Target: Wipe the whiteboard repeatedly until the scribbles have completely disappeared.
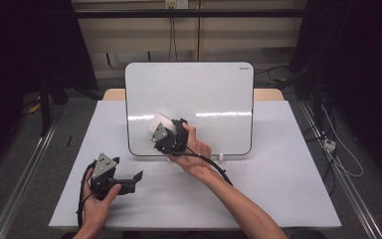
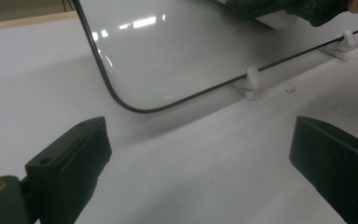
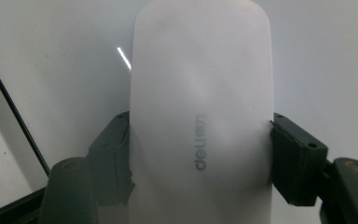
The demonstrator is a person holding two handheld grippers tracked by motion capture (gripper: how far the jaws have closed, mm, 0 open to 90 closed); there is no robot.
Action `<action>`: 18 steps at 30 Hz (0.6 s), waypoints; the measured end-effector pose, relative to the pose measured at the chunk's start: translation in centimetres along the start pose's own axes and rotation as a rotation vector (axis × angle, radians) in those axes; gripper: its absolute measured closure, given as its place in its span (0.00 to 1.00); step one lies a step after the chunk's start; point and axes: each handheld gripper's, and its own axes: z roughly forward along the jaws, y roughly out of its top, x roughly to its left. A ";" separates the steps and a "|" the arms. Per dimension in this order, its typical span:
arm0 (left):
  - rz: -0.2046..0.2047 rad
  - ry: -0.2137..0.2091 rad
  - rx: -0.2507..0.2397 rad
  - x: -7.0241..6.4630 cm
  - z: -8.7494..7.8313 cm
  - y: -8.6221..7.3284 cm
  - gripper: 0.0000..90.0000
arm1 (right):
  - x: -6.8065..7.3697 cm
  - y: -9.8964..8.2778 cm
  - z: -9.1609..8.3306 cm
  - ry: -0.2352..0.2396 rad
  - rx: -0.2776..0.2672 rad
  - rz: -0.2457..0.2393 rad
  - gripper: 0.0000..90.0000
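Two grippers are in my hands, and only one is working. Starting at the lower left of the high view, my left gripper (image 1: pixel 129 180) lies low over the white table (image 1: pixel 278 199), parked well apart from the action so it stays out of the way. In the left gripper view its jaws stand wide apart with nothing but bare table between them, pointed towards the lower corner of the whiteboard (image 1: pixel 199 89).

Moving to the centre of the high view, that whiteboard stands propped on small white clip feet (image 2: pixel 252 80), leaning back and facing me; that tilt is what lets an eraser be pressed flat on it from my side.

Just right of the board's lower left corner, my right gripper (image 1: pixel 165 133) carries the white whiteboard eraser (image 3: pixel 200 112). In the right gripper view the jaws are clamped on its two long sides, low down near the printed brand name, leaving most of the rounded body sticking out ahead. I judge that grip is chosen so the eraser, not the jaws, meets the surface. The eraser sits against or just off the board's lower left area; I cannot tell whether it touches. The surface looks clean apart from reflections.
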 end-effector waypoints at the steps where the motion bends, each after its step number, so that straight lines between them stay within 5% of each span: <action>1: -0.002 0.001 0.001 0.0 0.0 0.0 0.05 | 0.0 0.0 0.0 0.001 -0.001 -0.003 0.35; 8: -0.005 0.003 -0.003 0.1 -0.2 0.0 0.05 | -1.6 -0.3 -0.2 -0.032 -0.012 0.052 0.35; 18: -0.008 0.007 -0.001 0.1 -0.2 -0.1 0.05 | -6.3 -2.4 -1.1 -0.081 0.006 0.155 0.35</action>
